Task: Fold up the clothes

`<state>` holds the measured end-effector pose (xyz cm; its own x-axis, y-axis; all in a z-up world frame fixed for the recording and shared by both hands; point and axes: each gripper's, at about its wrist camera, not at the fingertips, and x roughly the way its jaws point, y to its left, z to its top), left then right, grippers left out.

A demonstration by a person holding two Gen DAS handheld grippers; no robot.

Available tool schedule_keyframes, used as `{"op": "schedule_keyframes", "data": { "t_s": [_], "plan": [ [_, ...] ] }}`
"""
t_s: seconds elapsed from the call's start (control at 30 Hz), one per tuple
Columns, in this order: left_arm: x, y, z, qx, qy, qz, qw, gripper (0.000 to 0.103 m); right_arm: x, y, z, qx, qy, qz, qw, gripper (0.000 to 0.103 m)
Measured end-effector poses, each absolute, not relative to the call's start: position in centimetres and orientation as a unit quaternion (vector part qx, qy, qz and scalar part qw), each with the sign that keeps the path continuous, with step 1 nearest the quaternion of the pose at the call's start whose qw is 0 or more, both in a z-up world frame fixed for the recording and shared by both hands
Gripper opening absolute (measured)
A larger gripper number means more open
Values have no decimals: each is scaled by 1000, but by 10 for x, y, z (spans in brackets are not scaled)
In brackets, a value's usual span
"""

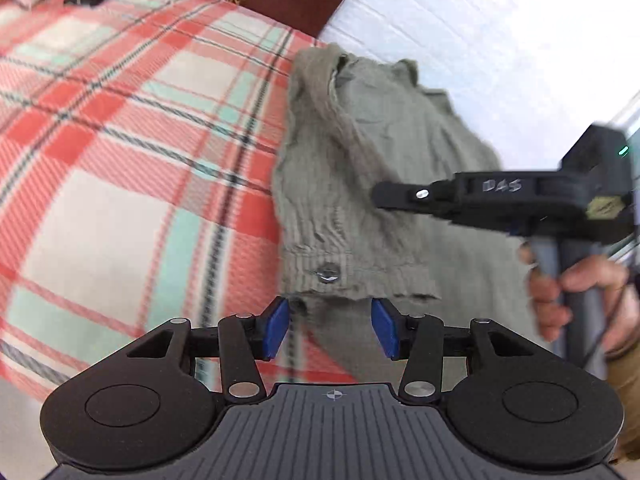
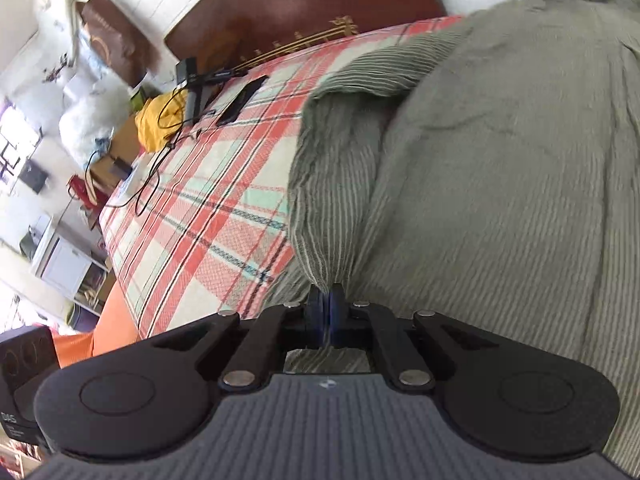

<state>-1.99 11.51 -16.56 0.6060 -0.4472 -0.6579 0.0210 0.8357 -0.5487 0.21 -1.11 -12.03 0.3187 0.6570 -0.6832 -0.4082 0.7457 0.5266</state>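
An olive-green striped shirt [image 1: 360, 152] lies crumpled on a plaid bedsheet [image 1: 120, 140]. One sleeve cuff with a metal button [image 1: 327, 273] sits just past my left gripper [image 1: 331, 326], which is open with blue pads on either side of the cuff's edge and not touching it. My right gripper [image 1: 380, 196], held by a hand [image 1: 560, 292], reaches over the shirt from the right. In the right wrist view, the right gripper [image 2: 328, 308] is shut on a raised fold of the shirt [image 2: 500, 160], and the fabric rises in a ridge from its fingers.
The plaid sheet [image 2: 208, 208] covers a bed with a dark brown headboard [image 2: 300, 4]. A black phone [image 2: 242, 100], cables and a yellow cloth [image 2: 156, 120] lie at the bed's far side. Cluttered furniture stands beyond the bed's edge on the left. A white wall [image 1: 480, 20] is behind the shirt.
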Motion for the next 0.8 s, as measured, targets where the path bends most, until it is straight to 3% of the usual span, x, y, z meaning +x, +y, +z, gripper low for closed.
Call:
{"op": "schedule_keyframes", "data": {
  "t_s": [0.4, 0.8],
  "plan": [
    [-11, 122, -177, -324, 412, -117, 844, 66, -2, -24, -148, 156, 505, 304, 792, 3],
    [28, 101, -170, -259, 416, -128, 862, 62, 1, -22, -152, 166, 509, 306, 787, 6]
  ]
}}
